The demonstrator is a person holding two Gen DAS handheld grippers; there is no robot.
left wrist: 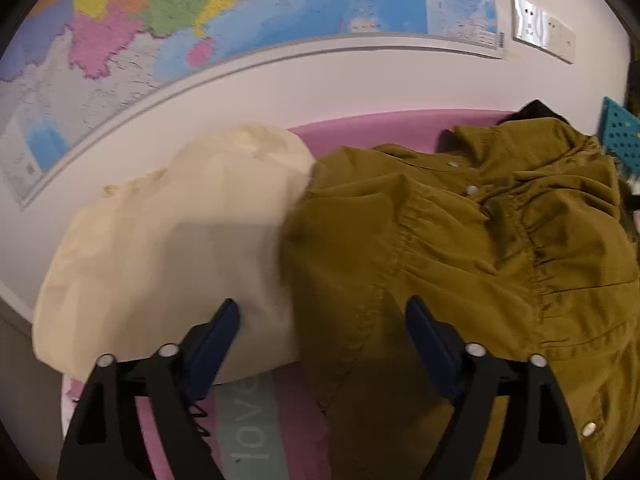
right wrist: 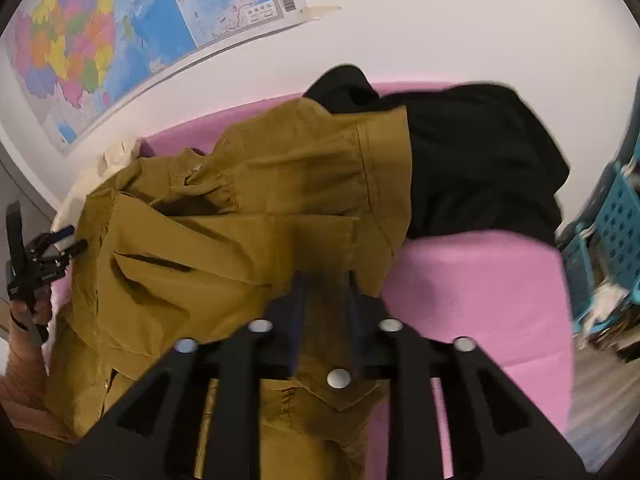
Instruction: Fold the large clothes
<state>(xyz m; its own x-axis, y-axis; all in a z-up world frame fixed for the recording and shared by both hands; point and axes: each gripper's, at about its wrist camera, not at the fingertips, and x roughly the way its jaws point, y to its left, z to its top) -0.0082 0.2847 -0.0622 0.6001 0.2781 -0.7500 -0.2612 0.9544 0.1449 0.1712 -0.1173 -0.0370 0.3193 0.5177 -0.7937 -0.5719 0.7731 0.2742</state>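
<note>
Left tool (left wrist: 322,340) hangs wide open over the spot where a cream garment (left wrist: 168,240) meets the mustard jacket (left wrist: 460,264). The jacket lies rumpled on the pink bed (right wrist: 480,288), so folding's barely started. Right tool (right wrist: 324,296) is pinched onto its fabric near a black garment (right wrist: 480,160).

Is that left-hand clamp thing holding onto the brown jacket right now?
No: the left gripper is wide open, its two blue fingers spread apart above the mustard jacket and the cream garment, pinching neither.
</note>
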